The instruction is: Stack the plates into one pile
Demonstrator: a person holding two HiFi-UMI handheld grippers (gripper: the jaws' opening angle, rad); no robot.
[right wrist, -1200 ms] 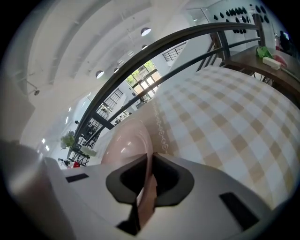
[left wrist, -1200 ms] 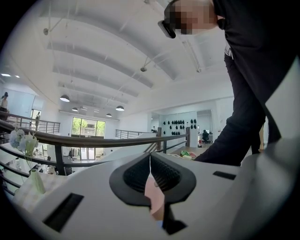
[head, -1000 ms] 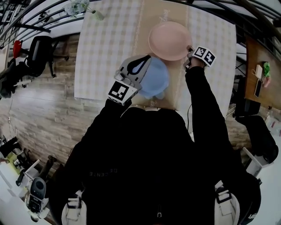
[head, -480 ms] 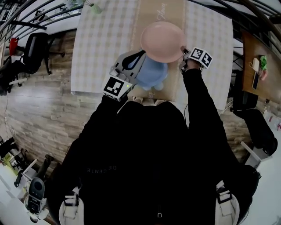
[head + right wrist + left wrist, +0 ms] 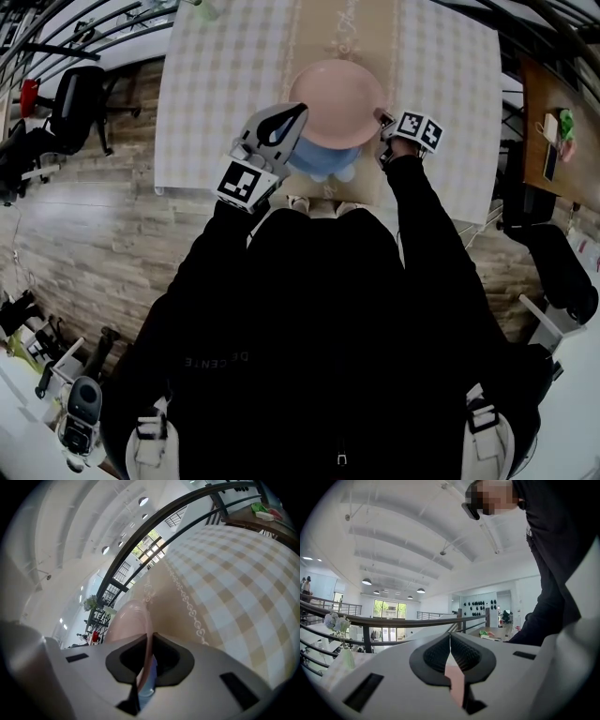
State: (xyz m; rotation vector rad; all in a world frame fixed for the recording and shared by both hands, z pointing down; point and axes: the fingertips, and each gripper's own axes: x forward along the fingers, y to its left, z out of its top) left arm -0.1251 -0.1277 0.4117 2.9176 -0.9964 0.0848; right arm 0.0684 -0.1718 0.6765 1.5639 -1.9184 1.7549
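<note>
Right gripper (image 5: 380, 116): fingers clamped on rim of round, smooth pink plate (image 5: 336, 101), above glossy blue plate (image 5: 319, 161). Left gripper (image 5: 300, 109): fingers pressed together. Checked-cloth counter (image 5: 216, 75).

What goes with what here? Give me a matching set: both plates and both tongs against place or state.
Things:
1. pink plate
2. blue plate
3. left tongs
4. right tongs

Places or states:
A. on the table, partly covered
B. clamped on a plate rim
C. held over the other plate
D. shut, left of the plates

Pairs: 1-C, 2-A, 3-D, 4-B
</note>
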